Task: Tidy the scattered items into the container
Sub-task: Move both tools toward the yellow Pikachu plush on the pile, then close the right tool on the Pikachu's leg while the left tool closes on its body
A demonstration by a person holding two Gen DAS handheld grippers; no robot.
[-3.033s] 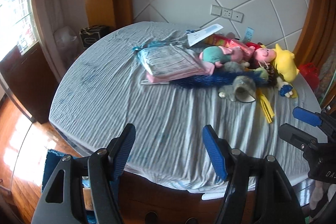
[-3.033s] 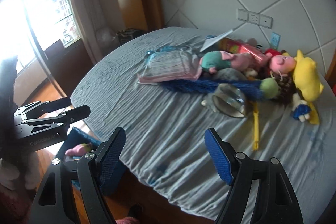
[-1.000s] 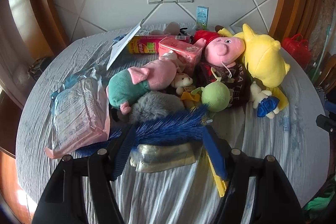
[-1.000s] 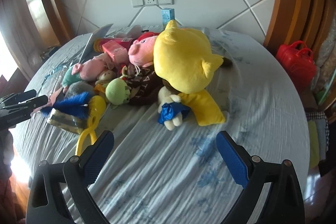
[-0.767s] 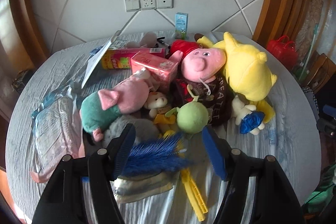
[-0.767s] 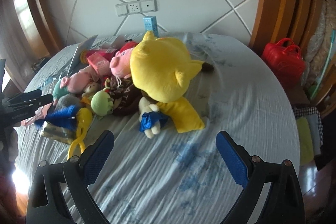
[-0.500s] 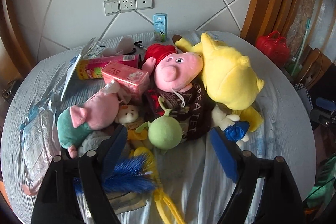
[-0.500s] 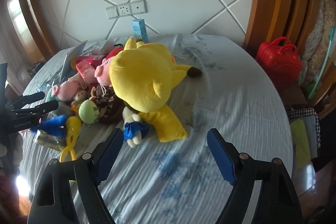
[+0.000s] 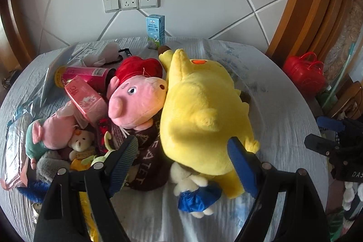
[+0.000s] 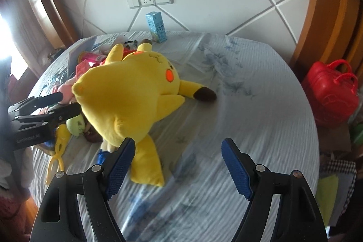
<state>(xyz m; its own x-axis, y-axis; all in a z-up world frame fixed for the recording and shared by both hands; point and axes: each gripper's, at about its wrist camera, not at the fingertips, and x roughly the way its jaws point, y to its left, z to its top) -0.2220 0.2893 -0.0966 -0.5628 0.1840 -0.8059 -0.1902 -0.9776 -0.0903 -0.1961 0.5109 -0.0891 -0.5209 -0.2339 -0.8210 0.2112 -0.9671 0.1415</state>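
While the pile waits on the bed point(image 10: 249, 106), we log it item by item, judging position and reason.

Left gripper point(image 9: 182, 159): fingers spread wide, holding nothing. It sits low over the near end of the yellow plush toy point(image 9: 202, 115), the toy's lower body between the two blue pads; whether either pad touches the fabric we cannot tell. We read this as lining up for a grasp across the toy's bulk.

Right gripper point(image 10: 178, 165): fingers spread, empty. It hovers over bare sheet, its left pad just beside the toy's foot, probably held back so as not to crowd the other tool.

Yellow plush toy: lying on its side on the bed, head towards the wall, dark-tipped ear stretched out on the sheet. Largest item and lying on the heap's outer side, hence the likely first pick.

Pink pig plush point(image 9: 136, 101): pressed against the yellow toy, lying on a brown printed cloth.

Small items, heaped close together at the left: pink box point(image 9: 85, 99), red tube point(image 9: 88, 77), small pink-and-green plush point(image 9: 51, 135), tiny bear point(image 9: 80, 144), green ball toy point(image 10: 77, 125), yellow tongs point(image 10: 57, 151), blue-clothed doll point(image 9: 197, 196).

Milk carton point(image 9: 155, 32): upright by the wall, apart from the heap.

Red bag point(image 10: 331, 94): off the bed, to the right.

Container: not identifiable in either view; nothing appears stowed yet.
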